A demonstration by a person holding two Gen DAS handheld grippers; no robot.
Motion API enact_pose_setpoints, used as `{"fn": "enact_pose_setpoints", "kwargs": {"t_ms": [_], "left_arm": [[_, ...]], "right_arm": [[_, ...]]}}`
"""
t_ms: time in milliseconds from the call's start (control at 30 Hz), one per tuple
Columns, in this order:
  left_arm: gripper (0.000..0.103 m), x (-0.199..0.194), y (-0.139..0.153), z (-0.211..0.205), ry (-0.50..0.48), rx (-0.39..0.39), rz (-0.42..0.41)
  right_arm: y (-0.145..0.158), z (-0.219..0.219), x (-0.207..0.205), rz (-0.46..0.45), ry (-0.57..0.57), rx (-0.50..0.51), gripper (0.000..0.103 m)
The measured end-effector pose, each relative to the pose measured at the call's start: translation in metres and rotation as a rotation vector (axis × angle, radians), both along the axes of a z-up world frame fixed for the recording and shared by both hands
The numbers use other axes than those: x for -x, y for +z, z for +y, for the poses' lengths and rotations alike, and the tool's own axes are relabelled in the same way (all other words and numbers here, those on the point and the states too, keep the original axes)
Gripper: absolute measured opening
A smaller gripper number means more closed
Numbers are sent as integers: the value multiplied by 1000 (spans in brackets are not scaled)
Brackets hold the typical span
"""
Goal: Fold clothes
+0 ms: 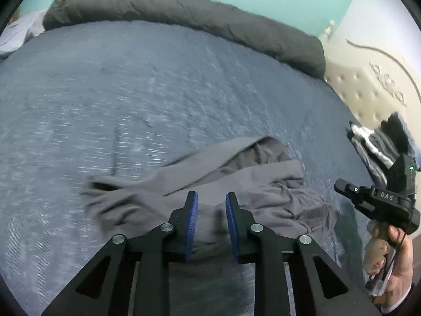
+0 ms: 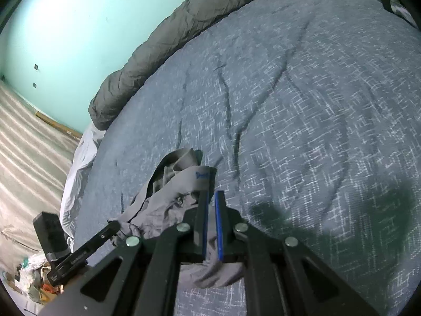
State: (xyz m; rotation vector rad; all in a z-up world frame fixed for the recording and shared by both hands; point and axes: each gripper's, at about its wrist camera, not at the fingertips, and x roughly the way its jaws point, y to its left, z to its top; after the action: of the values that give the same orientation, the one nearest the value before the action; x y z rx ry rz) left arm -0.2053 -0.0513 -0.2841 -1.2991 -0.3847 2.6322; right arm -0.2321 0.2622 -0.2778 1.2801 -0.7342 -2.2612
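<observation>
A crumpled grey garment (image 1: 263, 184) lies on the blue patterned bed cover (image 1: 131, 92), near its front edge. My left gripper (image 1: 211, 197) is open, and the garment's near edge runs between and under its blue pads. In the right wrist view the same garment (image 2: 168, 202) shows a waistband with a small blue logo. My right gripper (image 2: 211, 193) is nearly closed on a fold of it, and fabric hangs below the fingers. A hand (image 1: 400, 263) holds the right gripper (image 1: 339, 184) just right of the garment. The left gripper's tip (image 2: 113, 226) touches the garment's left edge.
A rolled dark grey duvet (image 1: 184, 8) lies along the far side of the bed, against a teal wall. A pile of dark and striped clothes (image 1: 379, 142) sits by the cream tufted headboard (image 1: 368, 79). The floor (image 2: 26, 144) and some clutter (image 2: 34, 271) are off the bed's left side.
</observation>
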Motion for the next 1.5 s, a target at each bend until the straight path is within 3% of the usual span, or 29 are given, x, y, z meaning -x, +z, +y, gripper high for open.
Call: {"fn": "enact_pose_setpoints", "kwargs": {"t_ms": [233, 467, 500, 567, 600, 767, 1100, 1400, 1500], "left_arm": [[38, 24, -16, 31, -71, 29, -45], [38, 34, -29, 46, -104, 28, -80], [37, 34, -30, 47, -107, 27, -79], [11, 32, -28, 45, -108, 27, -69], [7, 30, -27, 44, -107, 26, -63], [6, 22, -19, 35, -99, 20, -30], [6, -8, 28, -14, -33, -50, 96], [6, -23, 25, -55, 52, -108, 105], [6, -29, 23, -62, 65, -111, 102]], "right_arm": [[-9, 1, 4, -30, -6, 13, 6], [-11, 3, 5, -42, -14, 31, 6], [-11, 4, 4, -41, -14, 29, 6], [-11, 5, 4, -41, -15, 28, 6], [-10, 6, 4, -41, -18, 28, 6], [-8, 7, 3, -37, -25, 28, 6], [-10, -12, 3, -42, -2, 8, 6], [-9, -32, 11, -32, 19, -1, 6], [-9, -35, 15, -29, 16, -1, 12]]}}
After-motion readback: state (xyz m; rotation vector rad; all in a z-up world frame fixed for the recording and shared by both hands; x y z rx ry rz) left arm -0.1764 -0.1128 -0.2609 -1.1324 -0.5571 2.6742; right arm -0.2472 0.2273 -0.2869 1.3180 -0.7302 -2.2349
